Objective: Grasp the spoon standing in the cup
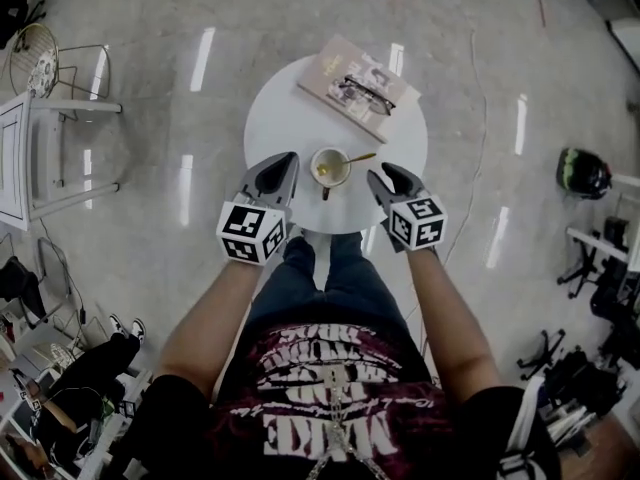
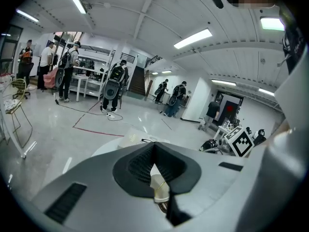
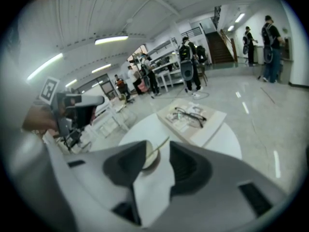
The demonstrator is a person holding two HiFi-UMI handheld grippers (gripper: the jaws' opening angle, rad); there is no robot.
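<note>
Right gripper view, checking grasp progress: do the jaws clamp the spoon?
No, the right gripper holds its jaws apart; the spoon leans in the cup beyond them.

Head view looks steeply down; both gripper views closely face the cup [image 1: 330, 167].

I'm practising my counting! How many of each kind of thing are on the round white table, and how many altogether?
Cup: 1
Spoon: 1
Book: 1
Glasses: 1
Total: 4
</note>
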